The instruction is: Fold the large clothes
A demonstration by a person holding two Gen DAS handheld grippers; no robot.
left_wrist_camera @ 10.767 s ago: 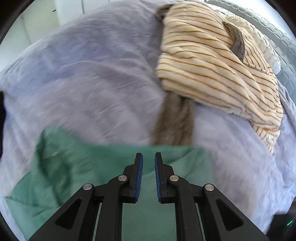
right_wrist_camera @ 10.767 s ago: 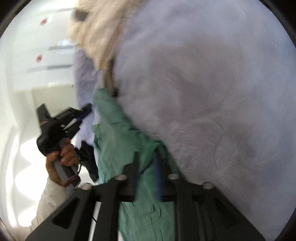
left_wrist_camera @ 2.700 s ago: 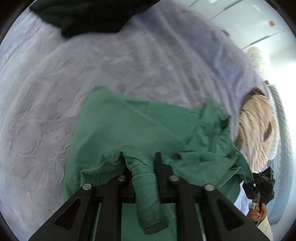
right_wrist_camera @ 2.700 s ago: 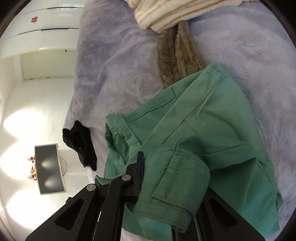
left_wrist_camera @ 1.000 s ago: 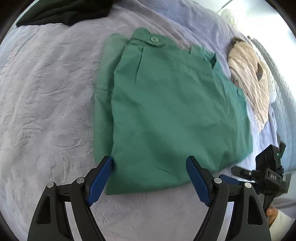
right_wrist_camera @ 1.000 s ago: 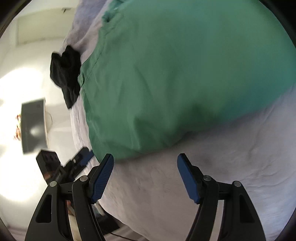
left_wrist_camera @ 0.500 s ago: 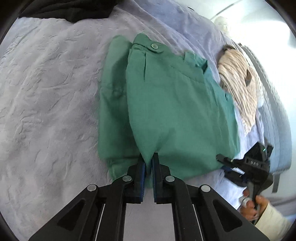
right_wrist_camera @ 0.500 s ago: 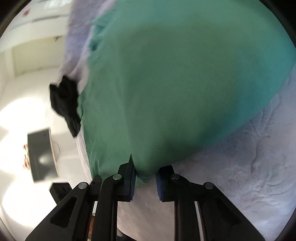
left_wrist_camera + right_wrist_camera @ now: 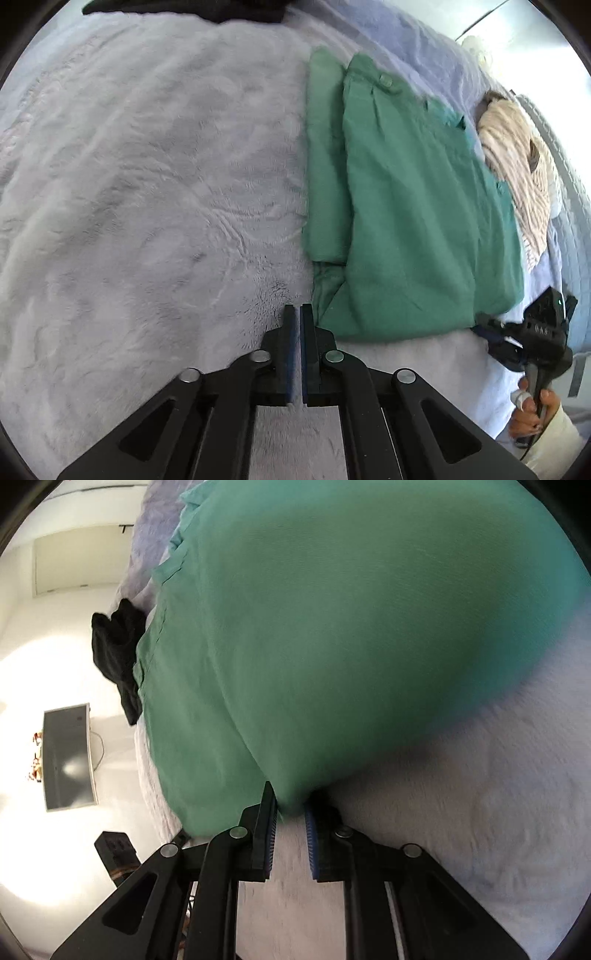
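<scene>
Left gripper (image 9: pixel 295 314): pads together, holding nothing, over the blanket (image 9: pixel 147 184). Green trousers (image 9: pixel 406 206) lie at 2 o'clock, folded; long axis runs 12 to 6, waistband far. Right gripper (image 9: pixel 290 812) is clamped on their near fold. Advice: regrip the left corner level with the right before lifting, so edges align.

Broad bare lavender plush blanket (image 9: pixel 147 177) lies left of the folded green trousers (image 9: pixel 413 206); striped cream garment (image 9: pixel 517 173) crowds their right.
</scene>
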